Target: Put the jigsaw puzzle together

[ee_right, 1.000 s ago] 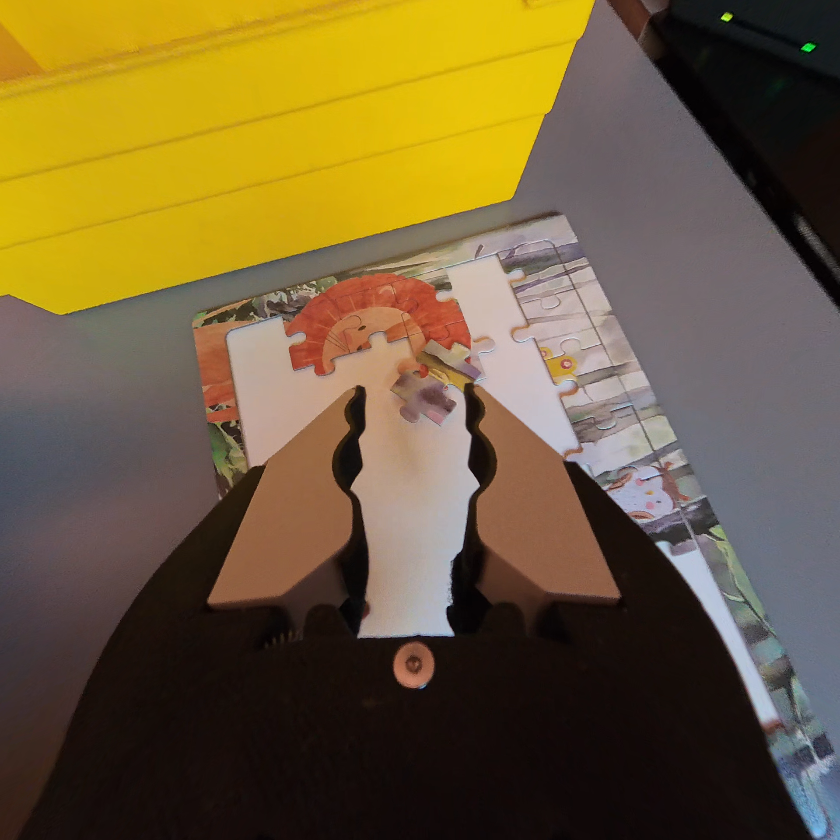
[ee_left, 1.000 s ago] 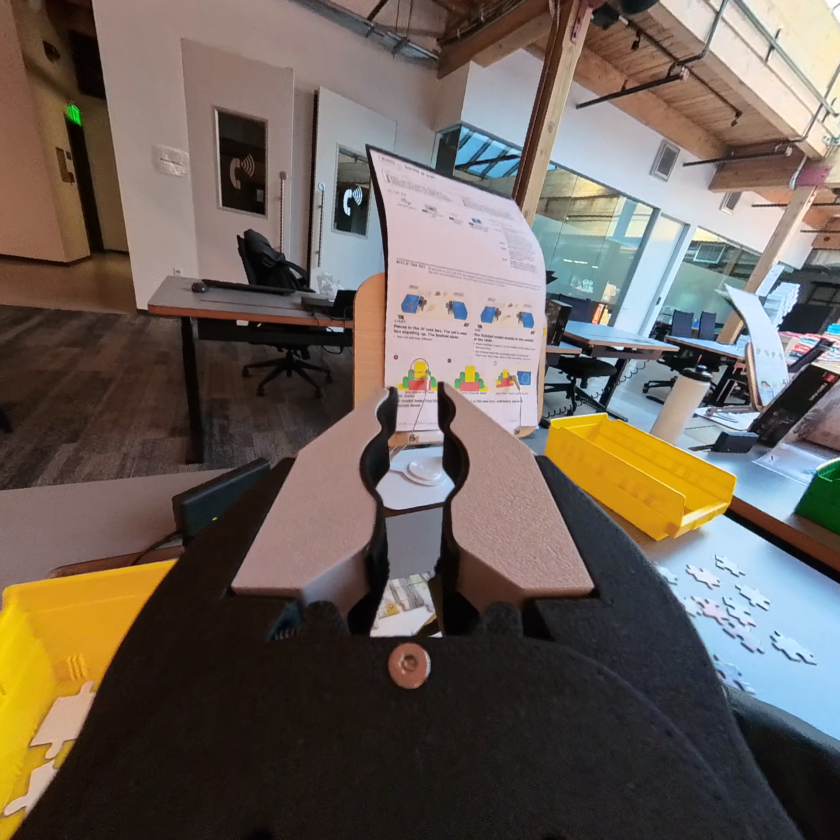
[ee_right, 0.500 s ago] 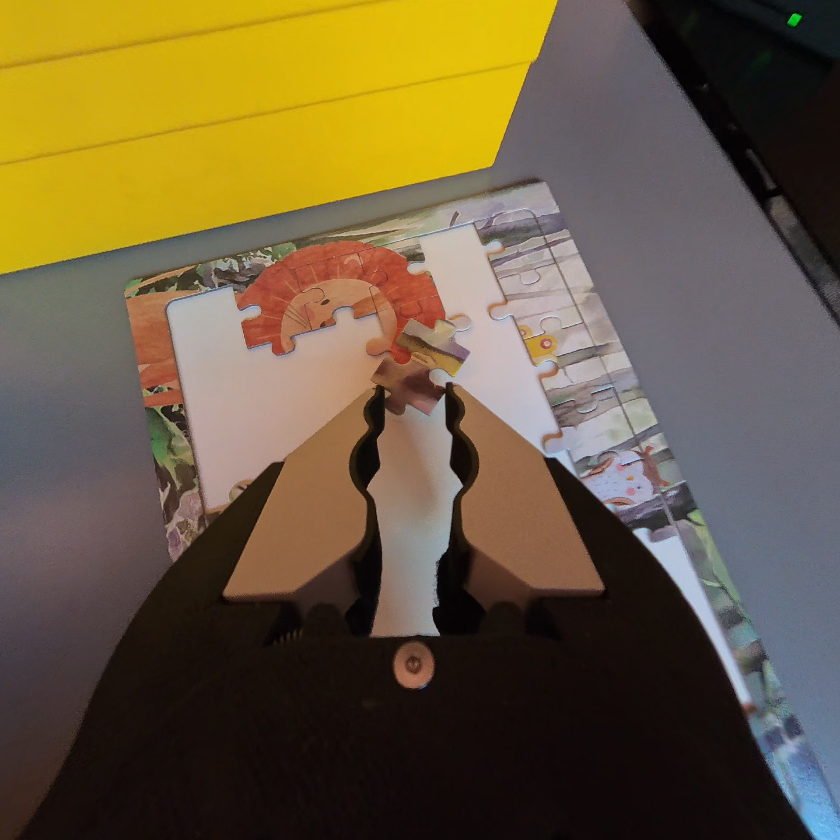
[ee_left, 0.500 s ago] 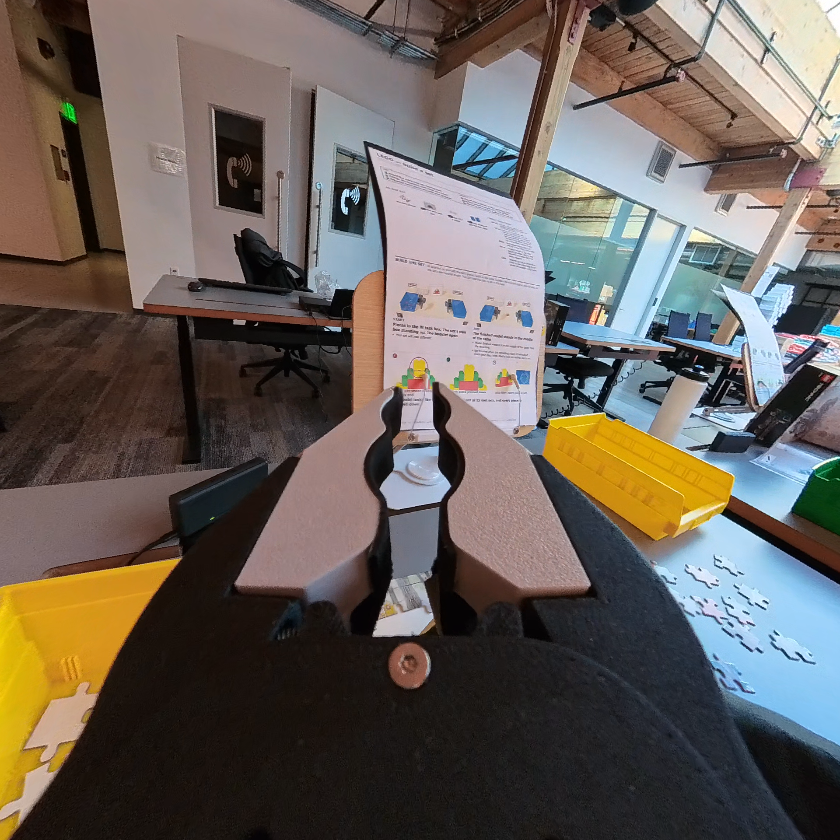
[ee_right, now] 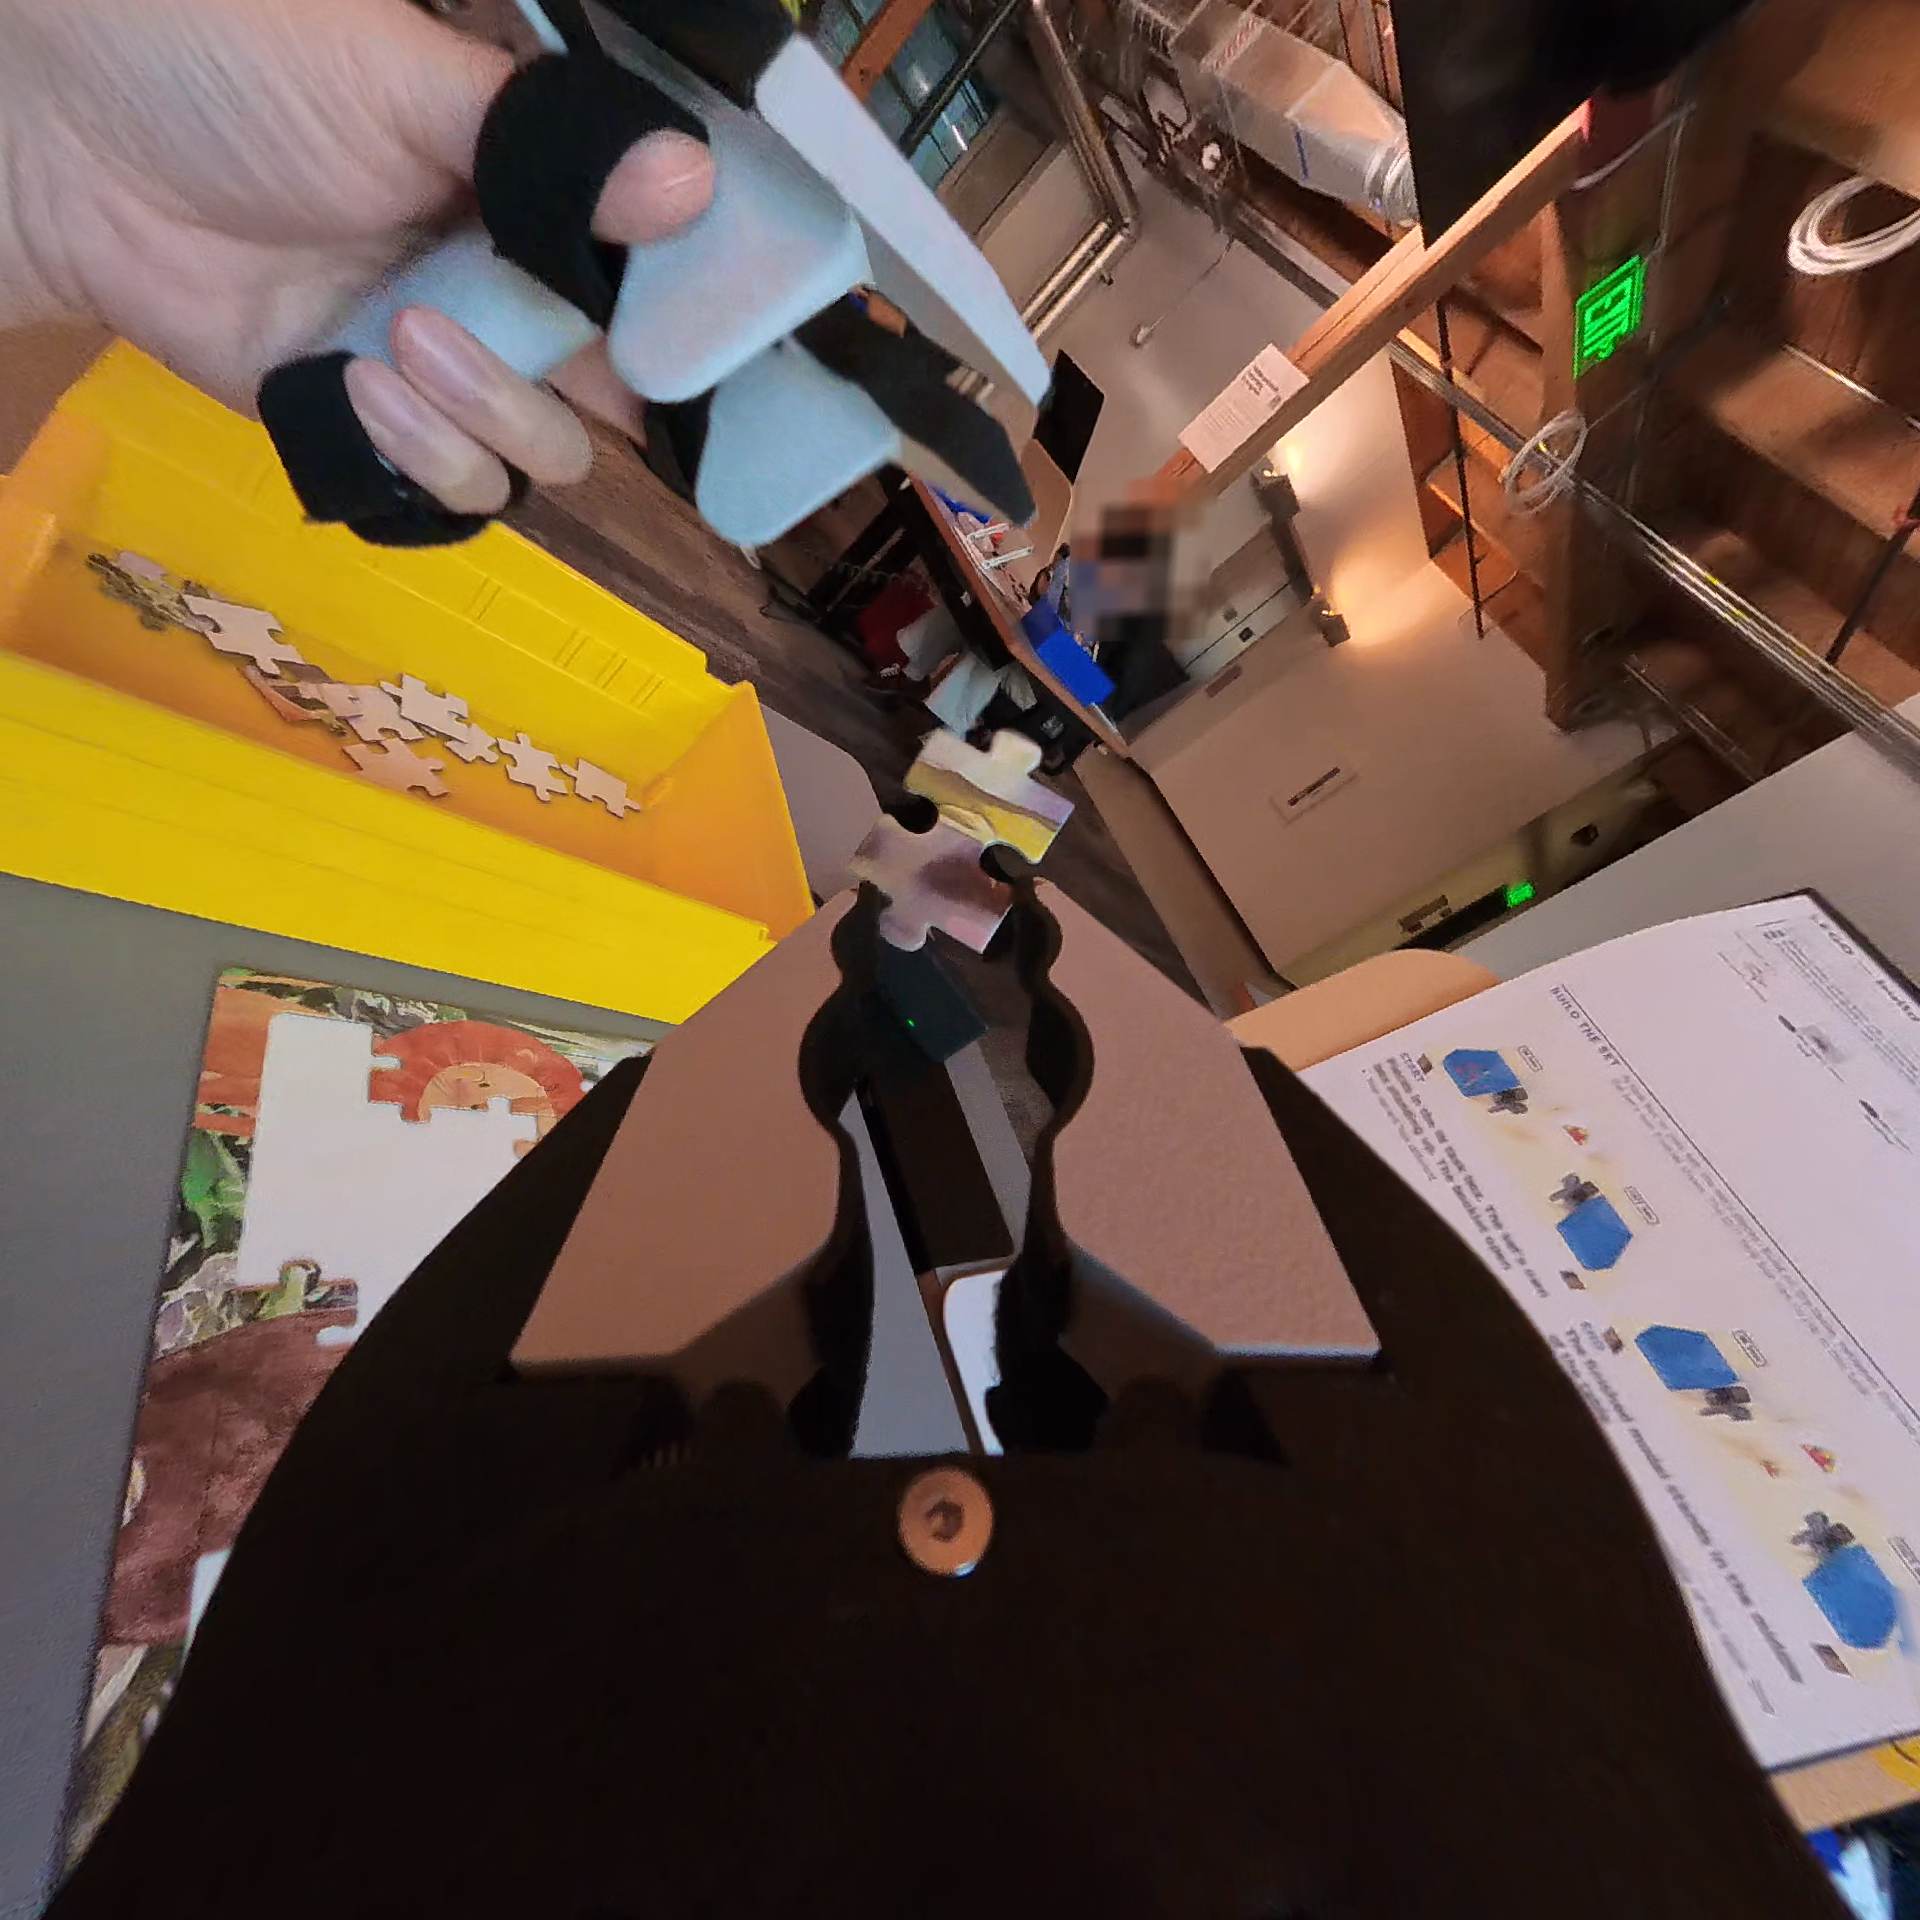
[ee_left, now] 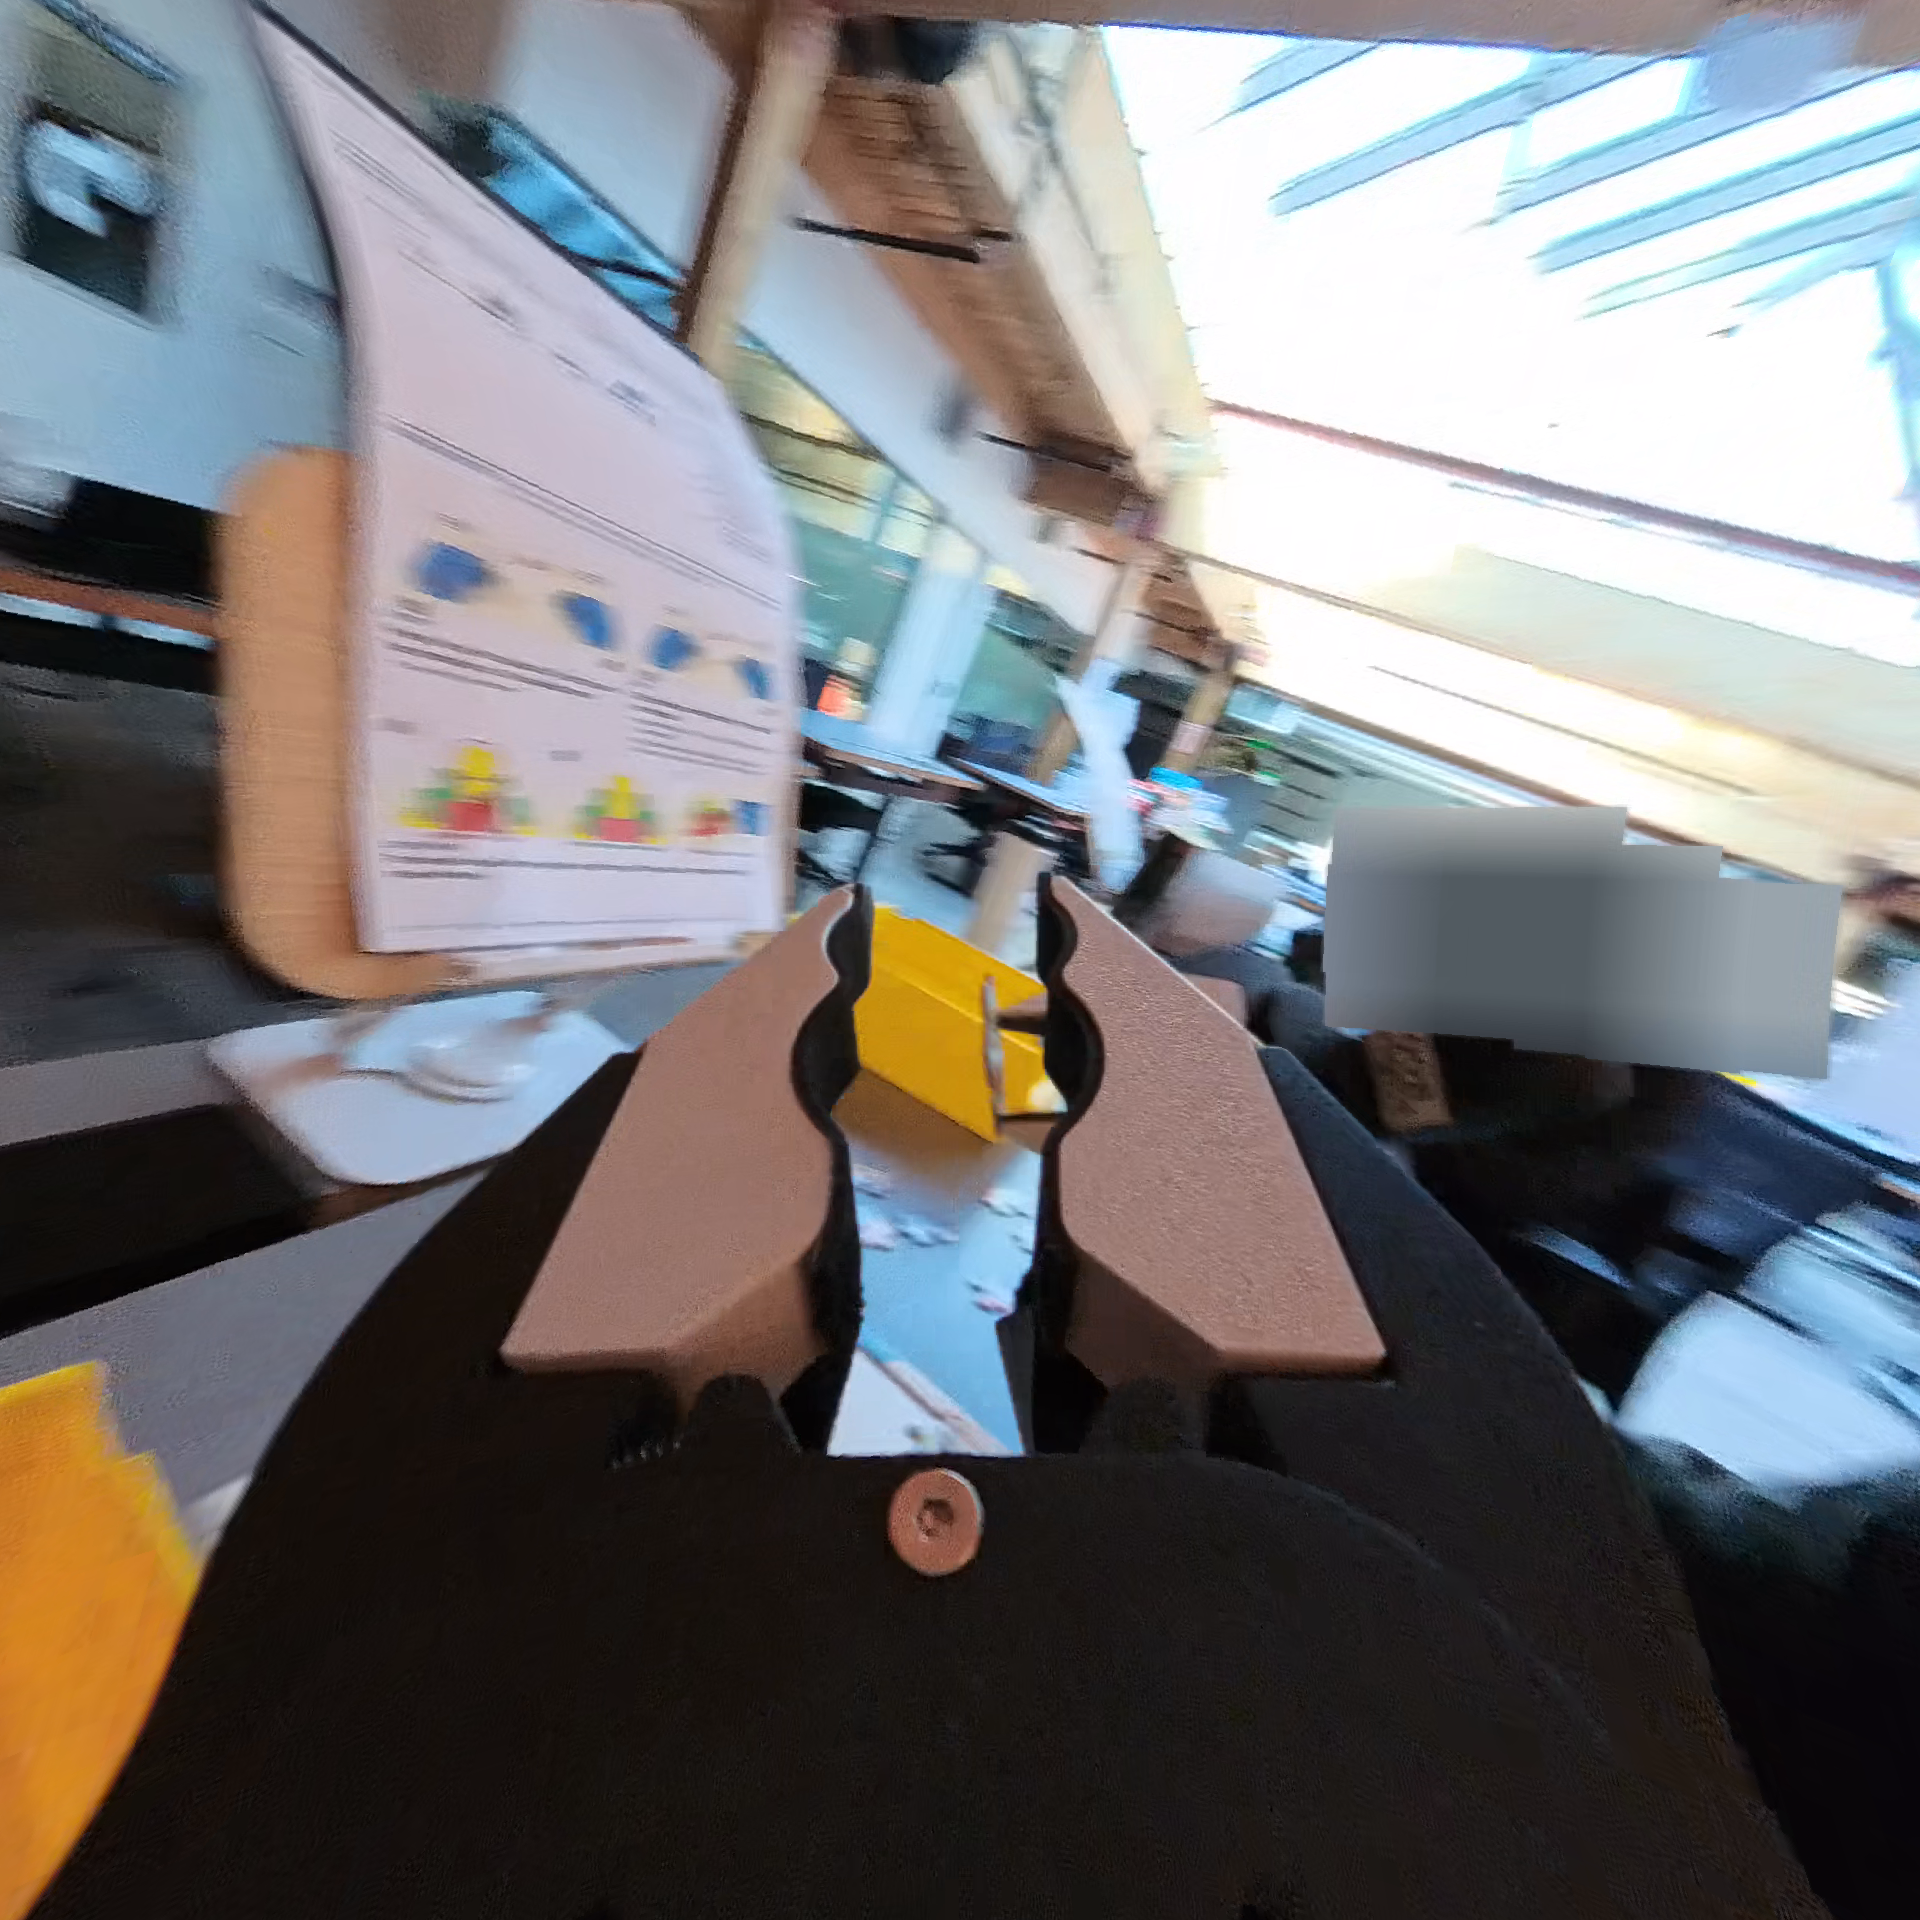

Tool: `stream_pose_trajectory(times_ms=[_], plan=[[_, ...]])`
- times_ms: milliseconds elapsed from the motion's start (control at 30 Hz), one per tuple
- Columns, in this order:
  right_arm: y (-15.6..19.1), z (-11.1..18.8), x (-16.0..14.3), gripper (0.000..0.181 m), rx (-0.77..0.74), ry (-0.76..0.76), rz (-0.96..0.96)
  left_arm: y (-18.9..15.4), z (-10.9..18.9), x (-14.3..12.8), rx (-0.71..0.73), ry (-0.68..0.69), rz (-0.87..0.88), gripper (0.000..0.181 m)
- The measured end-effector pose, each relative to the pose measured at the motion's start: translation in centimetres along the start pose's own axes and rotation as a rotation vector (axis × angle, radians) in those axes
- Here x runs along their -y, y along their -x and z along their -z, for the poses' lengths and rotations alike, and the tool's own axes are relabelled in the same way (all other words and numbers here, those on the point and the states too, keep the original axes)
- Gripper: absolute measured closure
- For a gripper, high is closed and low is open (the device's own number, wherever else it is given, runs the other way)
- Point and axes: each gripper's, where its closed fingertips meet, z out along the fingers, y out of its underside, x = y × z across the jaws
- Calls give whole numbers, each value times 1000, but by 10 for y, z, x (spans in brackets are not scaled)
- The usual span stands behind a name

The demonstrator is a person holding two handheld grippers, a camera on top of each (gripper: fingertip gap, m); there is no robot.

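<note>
My right gripper (ee_right: 940,899) is shut on a jigsaw piece (ee_right: 961,831) made of two joined parts, purple and yellow, and holds it in the air above the table. The puzzle board (ee_right: 312,1164) lies at the lower left, with an orange lion patch and a white unfilled area. My left gripper (ee_left: 945,909) is open and empty; the view is blurred. It also shows in the right wrist view (ee_right: 727,384), held by a person's hand (ee_right: 208,187) at the top left. Loose pieces (ee_left: 914,1226) lie on the table beyond it.
A yellow bin (ee_right: 675,790) with several loose pieces stands behind the board. An instruction sheet on a wooden stand (ee_right: 1610,1247) is at the right and also shows in the left wrist view (ee_left: 561,644). Another yellow bin (ee_left: 935,1029) sits farther off. One gripper's finger ends stand about 9 cm off the other's.
My right gripper closed on the joined piece, lifted it off the board and tilted upward. My left gripper swung to the right, tilted, and its jaws opened wider.
</note>
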Motion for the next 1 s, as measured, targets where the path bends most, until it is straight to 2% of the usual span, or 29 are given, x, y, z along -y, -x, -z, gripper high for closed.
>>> stream_pose_trajectory(times_ms=[100, 367, 467, 533, 600, 900, 1000], plan=[[2, 7, 5, 156, 46, -23, -11, -10, -11, -21, -78, 115, 38, 145], [1, 8, 1, 156, 31, -19, 51, -9, -25, -54, -55, 274, -53, 156], [4, 8, 1, 156, 46, -21, 56, -11, -26, -59, -86, 291, -43, 161], [7, 8, 0, 156, 60, -27, 56, -22, -25, -63, -171, 305, 6, 173], [9, 10, 2, 156, 84, -50, 39, -23, -24, -67, -198, 328, 56, 181], [1, 21, -3, 161, 124, -101, -72, -22, -24, -77, -218, 370, 116, 181], [-5, 26, -9, 161, 120, -94, -104, -23, -32, -79, -232, 343, 153, 181]])
